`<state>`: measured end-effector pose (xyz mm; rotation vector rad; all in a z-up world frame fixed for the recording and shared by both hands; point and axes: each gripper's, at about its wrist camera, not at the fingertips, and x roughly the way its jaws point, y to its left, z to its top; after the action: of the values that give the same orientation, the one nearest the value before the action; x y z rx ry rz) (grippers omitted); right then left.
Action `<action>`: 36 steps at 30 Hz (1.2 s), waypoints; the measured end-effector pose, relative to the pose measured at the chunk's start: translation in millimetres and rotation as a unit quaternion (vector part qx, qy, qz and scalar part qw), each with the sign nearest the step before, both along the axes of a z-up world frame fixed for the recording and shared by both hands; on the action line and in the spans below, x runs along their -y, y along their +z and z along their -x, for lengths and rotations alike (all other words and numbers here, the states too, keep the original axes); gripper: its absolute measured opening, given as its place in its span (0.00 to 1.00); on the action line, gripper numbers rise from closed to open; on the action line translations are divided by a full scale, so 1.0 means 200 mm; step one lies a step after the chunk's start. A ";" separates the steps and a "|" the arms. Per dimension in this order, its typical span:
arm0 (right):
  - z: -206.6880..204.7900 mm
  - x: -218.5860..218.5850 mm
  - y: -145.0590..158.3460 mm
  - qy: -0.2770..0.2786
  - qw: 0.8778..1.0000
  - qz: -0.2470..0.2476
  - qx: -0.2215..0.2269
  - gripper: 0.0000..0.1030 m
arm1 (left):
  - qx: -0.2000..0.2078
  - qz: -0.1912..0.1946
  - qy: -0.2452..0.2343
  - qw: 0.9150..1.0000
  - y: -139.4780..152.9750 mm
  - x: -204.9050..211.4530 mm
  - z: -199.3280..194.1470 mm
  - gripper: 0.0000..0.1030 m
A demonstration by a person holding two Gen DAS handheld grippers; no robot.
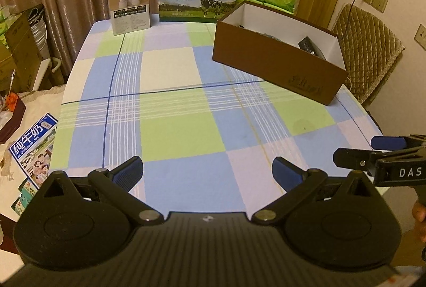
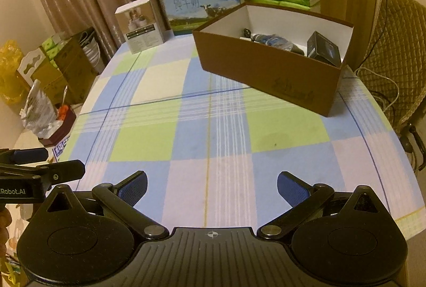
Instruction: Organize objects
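Left tongs (image 1: 207, 175) hovering low over near edge of checked blue-green-white tabletop (image 1: 173, 106), blue pads spread wide, gripping nothing. Right tongs (image 2: 212, 187) hovering alongside, level, likewise gaping and empty. Open brown cardboard box (image 2: 269, 71) sitting far right, already holding dark objects (image 2: 323, 48). No loose items showing on cloth; task looking nearly finished. Advice: scanning before reaching, keeping tongs apart.
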<state>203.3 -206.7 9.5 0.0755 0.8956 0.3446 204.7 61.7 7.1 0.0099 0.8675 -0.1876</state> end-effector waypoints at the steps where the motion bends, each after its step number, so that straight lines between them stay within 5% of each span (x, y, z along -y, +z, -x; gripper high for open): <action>1: 0.01 -0.01 0.00 0.001 1.000 0.000 0.000 0.98 | -0.001 0.000 0.000 1.000 0.00 -0.01 0.01 0.99; 36: 0.15 -0.02 -0.03 0.007 1.000 0.001 -0.003 0.98 | -0.003 -0.011 -0.002 1.000 -0.02 -0.01 0.13 0.99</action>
<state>173.5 -203.5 3.0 0.0685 0.9035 0.3559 177.9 63.9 4.0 0.0312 0.8758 -0.1819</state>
